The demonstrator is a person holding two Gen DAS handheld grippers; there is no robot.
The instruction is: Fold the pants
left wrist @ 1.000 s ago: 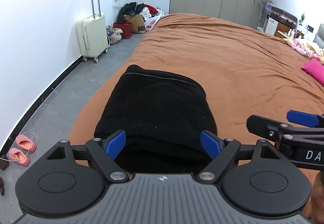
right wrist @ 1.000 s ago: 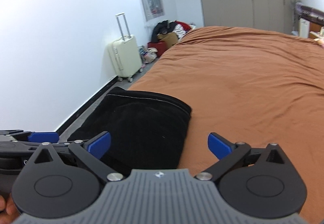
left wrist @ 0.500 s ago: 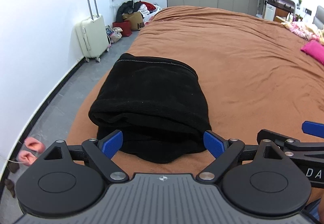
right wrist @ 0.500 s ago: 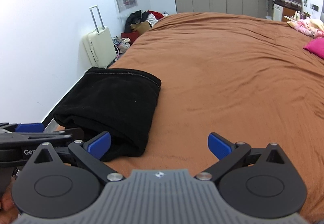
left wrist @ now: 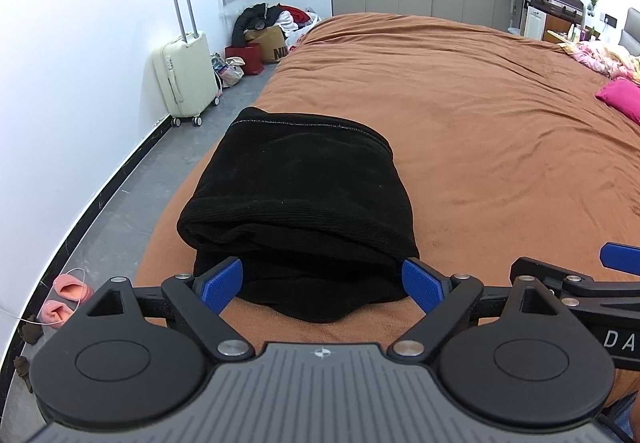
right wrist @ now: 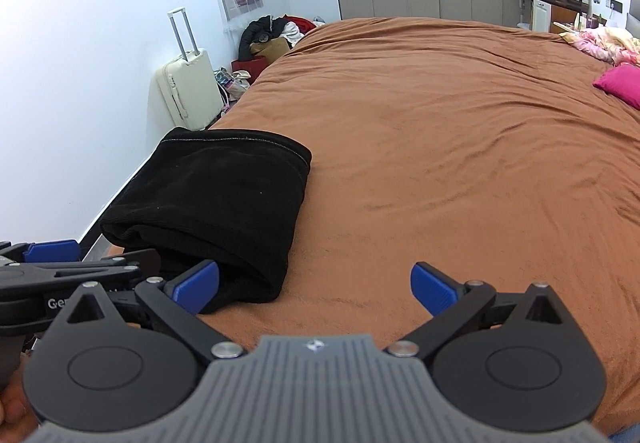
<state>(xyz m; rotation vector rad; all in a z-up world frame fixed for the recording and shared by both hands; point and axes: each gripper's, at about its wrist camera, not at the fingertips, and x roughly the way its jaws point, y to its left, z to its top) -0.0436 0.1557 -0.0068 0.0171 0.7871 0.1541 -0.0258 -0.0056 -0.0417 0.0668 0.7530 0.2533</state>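
Brown bedspread carries the folded black pants, long axis running away from you; your left gripper, spread wide, straddles their near end, while your right gripper gapes empty beside them.

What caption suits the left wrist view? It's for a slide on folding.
Open left gripper poised at the near edge of the folded black pants on the brown bedspread.
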